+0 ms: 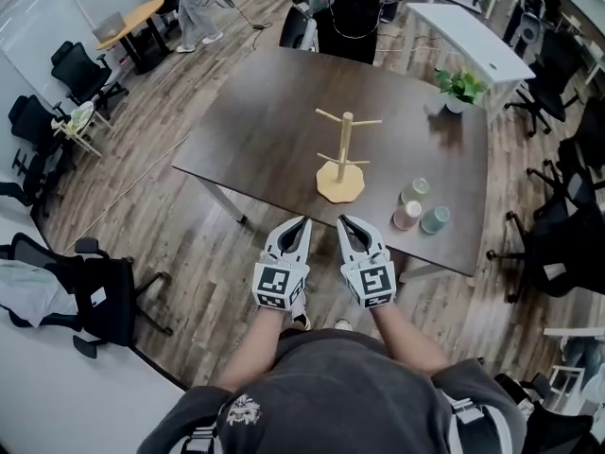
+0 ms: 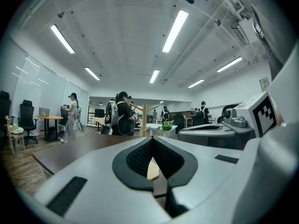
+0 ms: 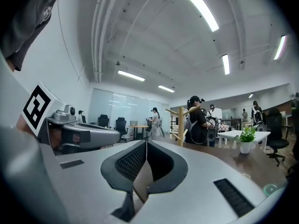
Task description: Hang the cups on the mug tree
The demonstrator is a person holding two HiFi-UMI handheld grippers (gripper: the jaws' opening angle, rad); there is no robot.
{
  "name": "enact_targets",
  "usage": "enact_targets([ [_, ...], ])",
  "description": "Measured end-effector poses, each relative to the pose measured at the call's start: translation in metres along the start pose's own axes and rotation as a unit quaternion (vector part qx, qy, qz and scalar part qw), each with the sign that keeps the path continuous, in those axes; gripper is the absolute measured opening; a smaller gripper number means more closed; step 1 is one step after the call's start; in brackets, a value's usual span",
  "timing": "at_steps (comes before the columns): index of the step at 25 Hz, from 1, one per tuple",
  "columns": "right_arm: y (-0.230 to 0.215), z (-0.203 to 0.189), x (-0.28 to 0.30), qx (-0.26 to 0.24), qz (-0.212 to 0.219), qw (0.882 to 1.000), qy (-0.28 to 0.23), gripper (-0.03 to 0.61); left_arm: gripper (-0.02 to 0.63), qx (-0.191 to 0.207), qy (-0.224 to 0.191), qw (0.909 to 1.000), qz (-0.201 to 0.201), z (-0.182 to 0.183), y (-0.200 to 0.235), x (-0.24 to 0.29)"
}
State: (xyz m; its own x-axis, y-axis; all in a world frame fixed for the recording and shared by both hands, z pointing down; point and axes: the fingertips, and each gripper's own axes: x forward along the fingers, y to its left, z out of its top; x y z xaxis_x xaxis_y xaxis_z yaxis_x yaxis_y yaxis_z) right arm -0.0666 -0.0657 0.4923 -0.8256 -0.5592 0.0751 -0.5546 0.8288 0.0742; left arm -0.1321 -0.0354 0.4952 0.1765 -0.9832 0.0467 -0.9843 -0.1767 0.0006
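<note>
A wooden mug tree stands upright on the dark table, near its front middle. Three cups sit upside down to its right: a pale green one, a pink one and a teal one. None hangs on the tree. My left gripper and right gripper are held side by side just in front of the table's near edge, both shut and empty. The tree shows past the shut left gripper in the left gripper view, and the tree shows past the shut right gripper in the right gripper view.
A small potted plant stands at the table's far right corner. A person in black stands behind the table's far edge. Office chairs sit to the right and chairs to the left on the wooden floor.
</note>
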Motion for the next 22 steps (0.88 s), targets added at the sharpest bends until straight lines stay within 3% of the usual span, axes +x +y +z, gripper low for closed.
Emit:
enact_targets([
  [11, -0.027, 0.000, 0.040, -0.003, -0.086, 0.996, 0.019, 0.028, 0.006, -0.012, 0.003, 0.9971, -0.076, -0.005, 0.033, 0.051],
  [22, -0.045, -0.014, 0.048, -0.003, -0.180, 0.983, 0.043, 0.028, 0.006, -0.012, 0.000, 0.9864, -0.164, -0.009, 0.042, 0.080],
])
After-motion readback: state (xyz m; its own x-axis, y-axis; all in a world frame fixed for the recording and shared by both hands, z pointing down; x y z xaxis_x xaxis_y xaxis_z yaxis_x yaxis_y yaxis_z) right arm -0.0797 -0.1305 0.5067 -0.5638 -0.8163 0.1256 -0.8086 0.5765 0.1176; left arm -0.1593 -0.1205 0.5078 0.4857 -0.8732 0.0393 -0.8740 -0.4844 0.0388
